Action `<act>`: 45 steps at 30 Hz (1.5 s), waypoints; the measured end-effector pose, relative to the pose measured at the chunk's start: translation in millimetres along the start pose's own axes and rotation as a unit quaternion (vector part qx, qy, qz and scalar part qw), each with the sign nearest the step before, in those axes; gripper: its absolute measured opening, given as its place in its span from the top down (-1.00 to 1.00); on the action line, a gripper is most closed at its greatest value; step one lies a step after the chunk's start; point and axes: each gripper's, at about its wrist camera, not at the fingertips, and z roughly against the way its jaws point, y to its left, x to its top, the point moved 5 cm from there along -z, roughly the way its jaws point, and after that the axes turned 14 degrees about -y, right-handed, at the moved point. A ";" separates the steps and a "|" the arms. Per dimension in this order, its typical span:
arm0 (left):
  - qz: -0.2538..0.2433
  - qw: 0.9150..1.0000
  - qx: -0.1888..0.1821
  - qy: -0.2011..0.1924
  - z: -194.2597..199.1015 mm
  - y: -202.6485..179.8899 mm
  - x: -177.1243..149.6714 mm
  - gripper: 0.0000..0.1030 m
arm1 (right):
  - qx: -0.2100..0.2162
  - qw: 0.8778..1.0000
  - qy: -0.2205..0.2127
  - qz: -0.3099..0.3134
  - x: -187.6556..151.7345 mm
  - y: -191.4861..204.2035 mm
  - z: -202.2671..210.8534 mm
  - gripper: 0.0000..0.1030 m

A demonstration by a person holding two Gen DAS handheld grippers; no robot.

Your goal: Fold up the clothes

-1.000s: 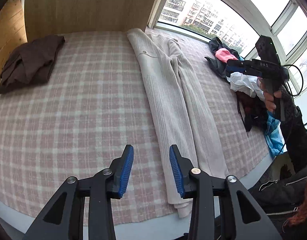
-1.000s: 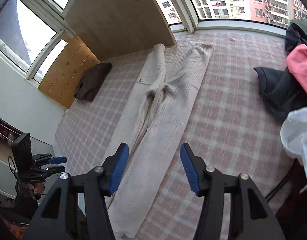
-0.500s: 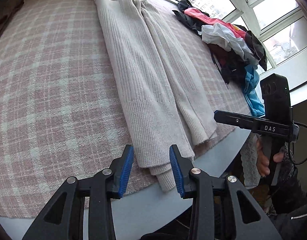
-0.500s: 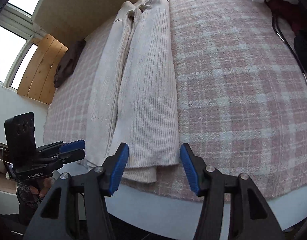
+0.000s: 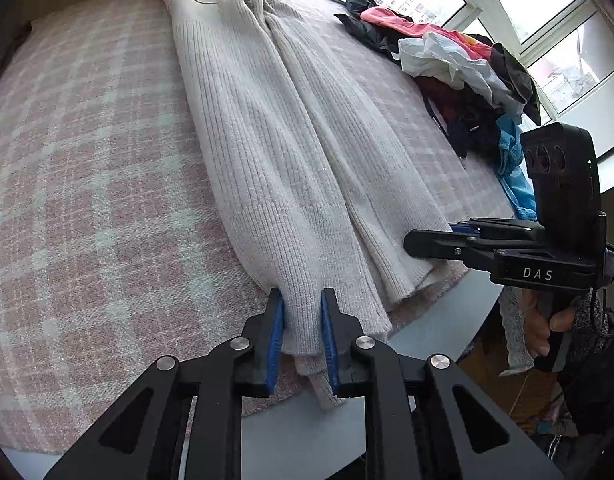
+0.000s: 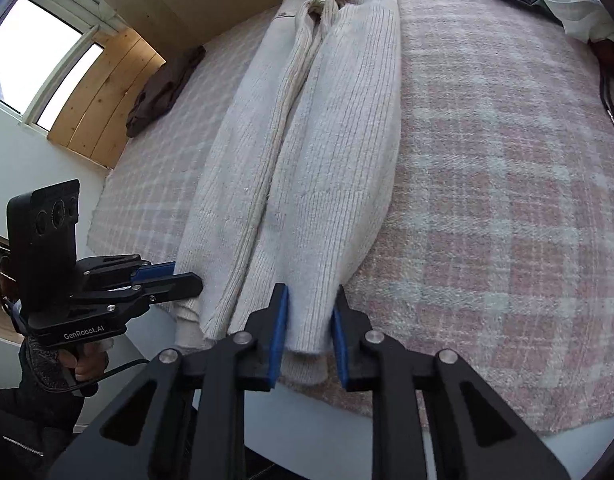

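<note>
Garment: a long cream knit garment [image 5: 283, 168] lay lengthwise, folded narrow, on the pink checked cover [image 5: 87, 184], with its lower hem at the near edge.
Left gripper [image 5: 302, 328]: jaws had just been closing; blue pads pressed on one corner of the hem.
Right gripper [image 6: 309, 330]: jaws had also just been closing; pads pinched the other corner.
Aside: a clothes pile [image 5: 459, 68] near the window; a brown garment [image 6: 163, 88] well apart.

Daylit windows [image 5: 539, 12], wooden panel [image 6: 103, 96], pink plaid-covered surface [image 6: 487, 168]
</note>
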 end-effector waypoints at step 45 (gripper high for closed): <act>0.068 0.994 -0.062 0.061 5.4 -20.0 -42.5 0.44 | 0.012 0.998 0.054 0.016 -33.6 -11.6 18.3 0.46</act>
